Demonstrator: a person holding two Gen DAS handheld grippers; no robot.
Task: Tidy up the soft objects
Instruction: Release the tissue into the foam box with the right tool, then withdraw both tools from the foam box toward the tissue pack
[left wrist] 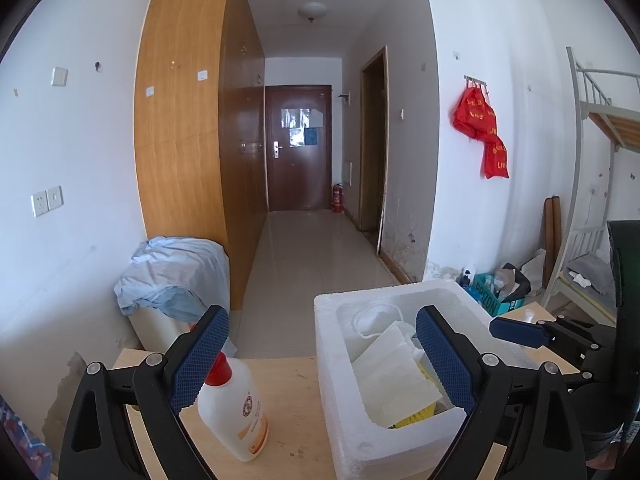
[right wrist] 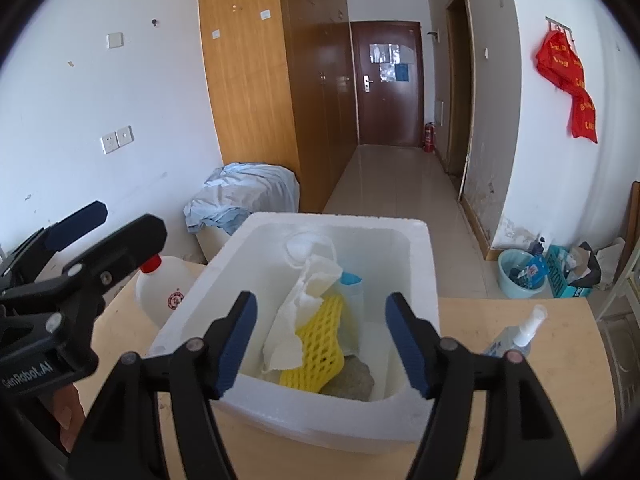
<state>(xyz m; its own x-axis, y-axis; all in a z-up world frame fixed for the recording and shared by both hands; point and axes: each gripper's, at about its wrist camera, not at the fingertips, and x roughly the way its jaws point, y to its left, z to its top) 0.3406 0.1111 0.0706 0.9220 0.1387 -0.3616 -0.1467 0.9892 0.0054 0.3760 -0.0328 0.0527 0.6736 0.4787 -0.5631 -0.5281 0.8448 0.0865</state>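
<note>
A white foam box [right wrist: 332,220] stands on the wooden table [right wrist: 480,320]. Inside lie a yellow foam net [right wrist: 320,340], a white paper towel [right wrist: 296,320], a white face mask [right wrist: 300,246], a blue item [right wrist: 352,280] and a grey pad [right wrist: 352,376]. My right gripper [right wrist: 320,300] is open over the box's near half, with the pads clear of the net and towel below. My left gripper [left wrist: 322,320] is open at the box's [left wrist: 332,360] left wall, nothing between its pads. The towel [left wrist: 392,372] and mask [left wrist: 372,316] also show there.
A white bottle with a red cap [left wrist: 232,400] stands left of the box, close to my left gripper's left finger. A clear spray bottle [right wrist: 516,336] stands right of it. Behind the table are a blue cloth over a bin [right wrist: 240,196] and a floor basin [right wrist: 520,272].
</note>
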